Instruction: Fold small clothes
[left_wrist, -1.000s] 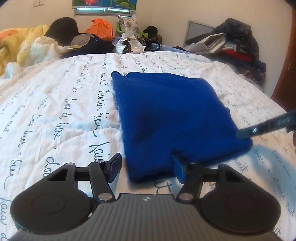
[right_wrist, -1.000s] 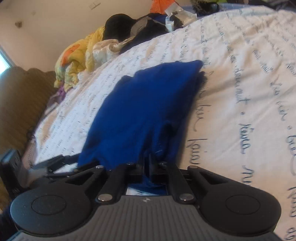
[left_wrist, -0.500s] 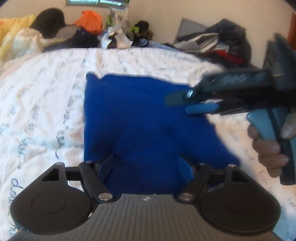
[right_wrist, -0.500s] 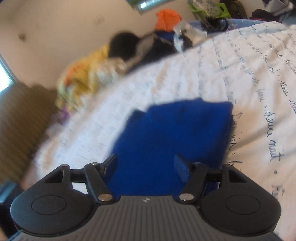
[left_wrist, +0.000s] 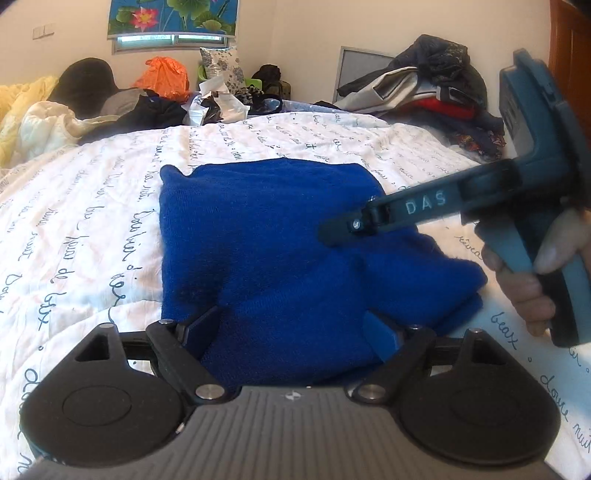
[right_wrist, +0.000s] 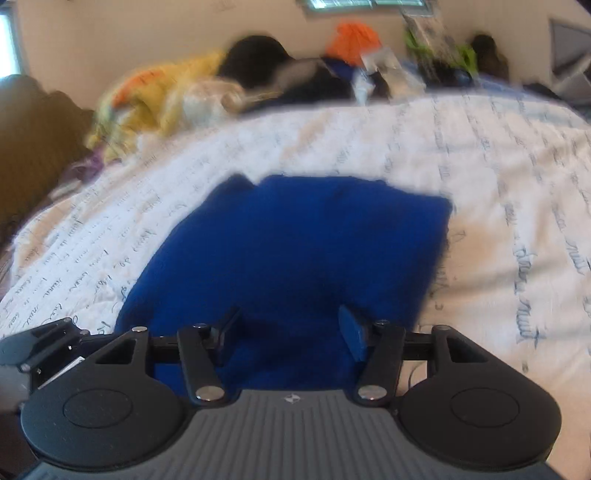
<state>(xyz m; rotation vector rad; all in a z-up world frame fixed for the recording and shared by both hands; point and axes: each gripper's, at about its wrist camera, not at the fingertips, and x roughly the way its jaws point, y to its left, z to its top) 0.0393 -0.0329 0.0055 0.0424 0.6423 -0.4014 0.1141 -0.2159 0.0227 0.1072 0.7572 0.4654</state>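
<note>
The left gripper (left_wrist: 291, 332) is opening over the near edge of the folded blue garment (left_wrist: 273, 236) — nothing pinched. The right gripper (right_wrist: 290, 332) is closing, its pads apart above the cloth. The garment lies flat on the white bedspread (left_wrist: 92, 221); beyond it sits a clothes pile (left_wrist: 159, 96).

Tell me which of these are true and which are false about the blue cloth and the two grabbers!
1. The blue garment lies folded on a white sheet with writing on it. True.
2. The left gripper is clamped shut. False: its jaws are apart, opening.
3. An orange bag sits behind the bed. True.
4. The right gripper carries a red sock. False: it grips nothing, with the garment beneath its jaws.
</note>
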